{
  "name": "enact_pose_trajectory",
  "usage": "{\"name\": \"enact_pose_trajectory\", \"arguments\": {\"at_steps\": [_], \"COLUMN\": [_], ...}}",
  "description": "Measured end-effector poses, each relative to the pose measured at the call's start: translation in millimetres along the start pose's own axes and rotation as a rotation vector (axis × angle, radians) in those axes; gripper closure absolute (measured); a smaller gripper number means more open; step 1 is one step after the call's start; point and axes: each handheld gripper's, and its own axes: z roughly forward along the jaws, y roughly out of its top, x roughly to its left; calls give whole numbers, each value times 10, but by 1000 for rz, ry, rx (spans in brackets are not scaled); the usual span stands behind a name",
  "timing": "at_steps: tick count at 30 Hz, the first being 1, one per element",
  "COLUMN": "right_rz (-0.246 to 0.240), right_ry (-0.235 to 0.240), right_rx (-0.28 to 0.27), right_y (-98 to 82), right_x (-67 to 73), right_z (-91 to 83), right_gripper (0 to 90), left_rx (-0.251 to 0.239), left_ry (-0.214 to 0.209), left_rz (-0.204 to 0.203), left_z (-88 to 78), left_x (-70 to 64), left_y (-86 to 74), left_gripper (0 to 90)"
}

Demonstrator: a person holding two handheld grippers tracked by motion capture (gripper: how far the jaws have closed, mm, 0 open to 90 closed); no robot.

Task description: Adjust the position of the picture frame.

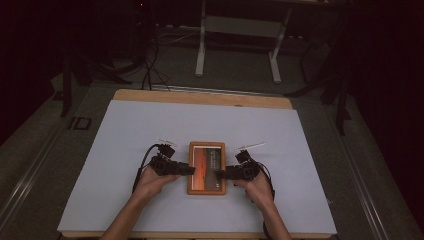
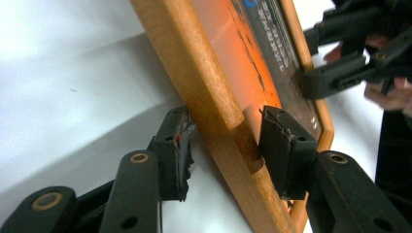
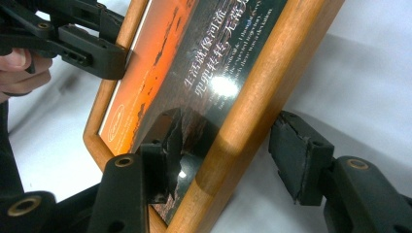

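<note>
A wooden picture frame (image 1: 206, 167) with an orange picture lies on the white sheet near the front middle of the table. My left gripper (image 1: 191, 170) is at its left rail. In the left gripper view the jaws (image 2: 226, 141) press that rail (image 2: 209, 97) from both sides, one pad outside and one on the glass. My right gripper (image 1: 218, 175) is at the right rail. In the right gripper view its jaws (image 3: 226, 145) straddle that rail (image 3: 252, 87) with small gaps either side. Each gripper view also shows the other gripper (image 2: 335, 77) (image 3: 97, 53) across the frame.
The white sheet (image 1: 125, 150) covers most of the wooden table (image 1: 200, 97). Beyond the far edge stand the legs of a desk (image 1: 200, 50), with cables (image 1: 150, 75) on the dark floor. A person's hand holds each gripper.
</note>
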Motion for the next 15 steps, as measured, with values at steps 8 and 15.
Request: {"name": "enact_pose_trajectory", "arguments": {"at_steps": [8,15], "right_rz": [78,88], "right_ry": [50,53], "right_rx": [-24,-59], "right_y": [41,37], "right_x": [-16,-39], "right_z": [132,127], "right_gripper": [452,468], "left_rx": [-18,-13], "left_ry": [5,34], "left_rz": [-25,-11], "left_z": [-31,-31], "left_x": [98,45], "left_y": [53,30], "left_gripper": [561,542]}}
